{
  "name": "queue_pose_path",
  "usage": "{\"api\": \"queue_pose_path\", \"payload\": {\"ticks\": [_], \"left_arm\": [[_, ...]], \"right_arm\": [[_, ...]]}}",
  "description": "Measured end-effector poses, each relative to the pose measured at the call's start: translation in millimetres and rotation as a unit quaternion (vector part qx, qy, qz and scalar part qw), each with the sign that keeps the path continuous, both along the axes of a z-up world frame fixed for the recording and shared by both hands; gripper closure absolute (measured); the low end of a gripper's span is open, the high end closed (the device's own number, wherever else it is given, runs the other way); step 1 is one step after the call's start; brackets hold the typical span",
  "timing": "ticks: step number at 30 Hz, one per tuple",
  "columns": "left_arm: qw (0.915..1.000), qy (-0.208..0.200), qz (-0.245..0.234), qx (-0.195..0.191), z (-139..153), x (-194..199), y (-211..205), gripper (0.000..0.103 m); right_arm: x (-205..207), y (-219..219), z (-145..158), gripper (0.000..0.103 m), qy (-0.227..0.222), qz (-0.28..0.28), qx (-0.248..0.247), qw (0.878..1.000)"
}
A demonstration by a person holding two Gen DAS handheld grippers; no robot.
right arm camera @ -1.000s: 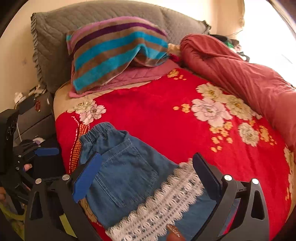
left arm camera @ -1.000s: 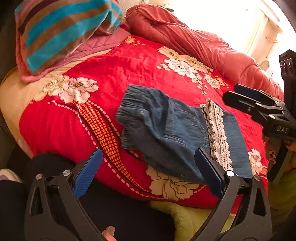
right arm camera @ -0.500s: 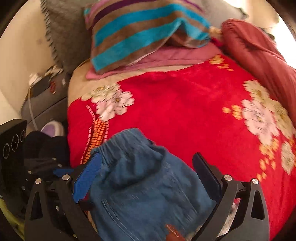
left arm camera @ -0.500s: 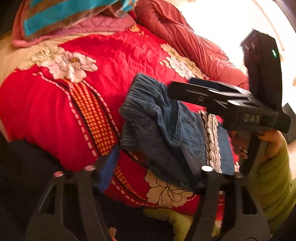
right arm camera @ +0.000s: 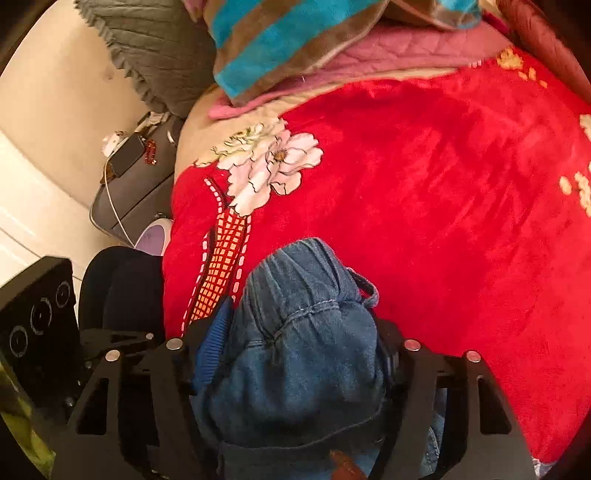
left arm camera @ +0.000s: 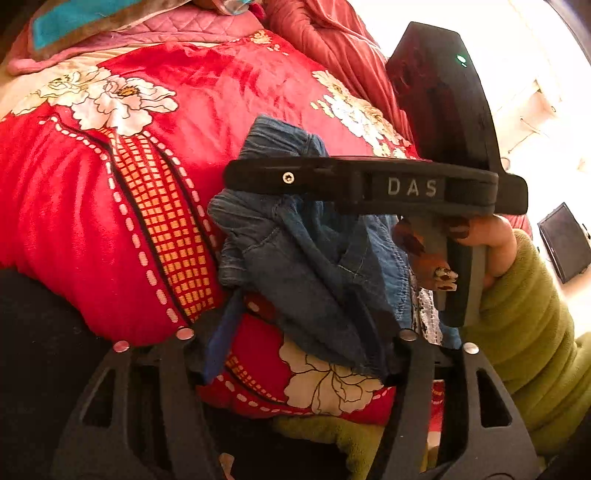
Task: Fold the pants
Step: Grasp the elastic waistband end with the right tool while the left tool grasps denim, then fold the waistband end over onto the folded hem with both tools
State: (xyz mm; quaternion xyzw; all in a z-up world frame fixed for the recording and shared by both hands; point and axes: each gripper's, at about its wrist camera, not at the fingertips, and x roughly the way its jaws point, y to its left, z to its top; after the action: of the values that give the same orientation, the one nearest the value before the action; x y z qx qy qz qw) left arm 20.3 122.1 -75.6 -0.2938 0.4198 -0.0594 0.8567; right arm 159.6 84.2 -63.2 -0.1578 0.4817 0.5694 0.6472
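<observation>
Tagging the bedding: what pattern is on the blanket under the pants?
Red blanket with white flowers and an orange checked stripe; right wrist view shows it best.

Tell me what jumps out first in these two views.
The bunched denim pants, low and central on the bright red floral blanket, gripped by the right gripper. In the left view, the left gripper pinches their near edge. A striped pillow lies at the bed's head.

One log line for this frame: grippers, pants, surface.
left gripper: shut on blue denim pants, just narrowed | right gripper: shut on bunched waistband, just narrowed | surface: red floral blanket
</observation>
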Motion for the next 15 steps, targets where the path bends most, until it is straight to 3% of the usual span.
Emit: {"api": "queue_pose_path", "payload": {"ticks": [2,4,10,15], "left_arm": [[1.0000,-0.005,-0.001,-0.006,2,1,0,0.041],[0.9998,-0.011,0.000,-0.013,4,0,0,0.035],[0.9993,-0.024,-0.007,-0.028,13,-1,-10,0.021],[0.9947,-0.023,-0.058,-0.081,15,19,-39,0.021]], "right_arm": [[2,-12,9,0.060,0.009,-0.008,0.023,1.000],[5,-29,21,0.066,0.019,-0.015,0.050,0.998],[1,-83,56,0.067,0.021,-0.031,0.125,0.991],[-4,-126,72,0.066,0.012,-0.041,0.164,0.986]]}}
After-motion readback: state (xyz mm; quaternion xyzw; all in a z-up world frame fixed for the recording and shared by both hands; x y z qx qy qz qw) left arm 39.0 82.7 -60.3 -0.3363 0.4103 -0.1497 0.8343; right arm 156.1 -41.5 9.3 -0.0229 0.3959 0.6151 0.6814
